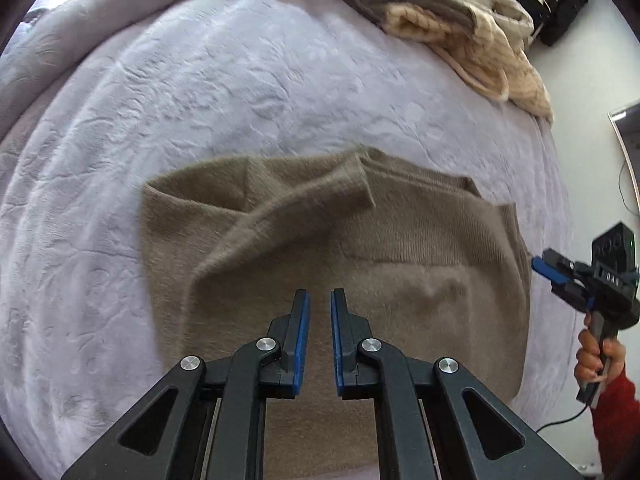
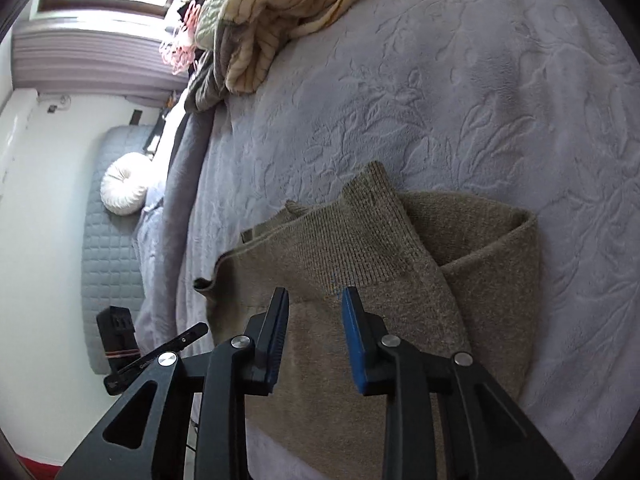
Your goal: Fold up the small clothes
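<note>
Hovering over tan sweater (image 1: 400,248), left jaws nearly closed, right jaws apart, empty

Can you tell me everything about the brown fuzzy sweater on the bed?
The sweater is a soft, fuzzy knit in brownish tan, with ribbed edges. It lies partly folded on the pale purple bedspread, one ribbed sleeve laid across its body. One side is doubled over into a thick fold. It rests flat, a little wrinkled. Only the bedspread touches it; neither gripper seems to hold it.
</note>
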A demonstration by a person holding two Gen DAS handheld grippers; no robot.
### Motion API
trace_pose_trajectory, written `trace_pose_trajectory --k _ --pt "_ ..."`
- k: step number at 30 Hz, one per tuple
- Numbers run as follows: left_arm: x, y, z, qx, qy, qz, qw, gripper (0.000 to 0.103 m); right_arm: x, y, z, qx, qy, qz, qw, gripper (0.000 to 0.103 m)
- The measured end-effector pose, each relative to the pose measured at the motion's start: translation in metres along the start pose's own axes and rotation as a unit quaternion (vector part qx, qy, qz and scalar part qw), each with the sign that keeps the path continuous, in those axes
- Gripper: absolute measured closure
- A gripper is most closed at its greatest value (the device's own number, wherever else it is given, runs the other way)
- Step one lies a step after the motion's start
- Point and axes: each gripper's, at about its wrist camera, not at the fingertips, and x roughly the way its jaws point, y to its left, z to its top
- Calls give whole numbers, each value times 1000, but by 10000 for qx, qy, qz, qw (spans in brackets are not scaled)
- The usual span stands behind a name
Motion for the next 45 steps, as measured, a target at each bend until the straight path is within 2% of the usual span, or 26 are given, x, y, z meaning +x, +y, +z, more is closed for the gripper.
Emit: trace_pose_trajectory --k 2,4,7,10,12,16,18,23,27,30,31,32,33,34,35,39,43,45 --pt "21 -9 4 79 125 47 9999 92 15 -2 2 -59 101 -183 9998 73" --pt "35 -9 14 -37 28 265 9996 92 27 -3 8 -126 137 -428 9989 72" --pt "39 12 35 -685 -355 388 9963 92 34 -12 19 -174 66 -787 9967 73" --pt "35 41 48 -1293 -583 262 9895 92 28 -26 28 27 -53 -730 9973 77" --pt "32 51 53 -1362 -583 285 9886 92 18 -31 31 124 -170 -740 9970 76" --pt "19 53 50 -1193 -616 702 9885 92 -2 -37 26 198 -294 -849 9958 73" --pt "9 55 42 -1123 -564 979 9872 92 -14 -40 20 251 -307 -982 9944 65" --pt "-12 57 -6 -923 -231 773 9925 92 -40 -49 -14 361 -258 -812 9957 51" --pt "-14 58 -57 -798 214 724 9939 92 -49 -53 -58 315 48 -924 9952 49" --pt "-12 57 -87 -756 382 805 9931 92 -53 -59 -91 330 279 -997 9941 49" --pt "-12 57 -94 -750 391 849 9928 89 -53 -62 -102 374 352 -977 9939 48" --pt "-11 56 -100 -748 421 866 9925 65 -53 -64 -110 404 415 -969 9936 45" --pt "-11 56 -106 -794 398 807 9928 47 -52 -66 -118 417 470 -984 9932 43" --pt "-12 54 -110 -822 333 899 9920 16 -51 -67 -126 422 529 -1010 9926 43" --pt "-14 52 -113 -791 249 996 9916 13 -49 -68 -130 420 574 -1031 9921 43" --pt "-10 46 -117 -741 265 1031 9916 13 -45 -68 -142 370 611 -1014 9923 43" --pt "-4 56 -124 -842 320 894 9919 13 -43 -61 -143 224 564 -1046 9927 43" --pt "1 65 -126 -919 341 706 9927 32 -39 -59 -143 187 596 -1116 9918 46"
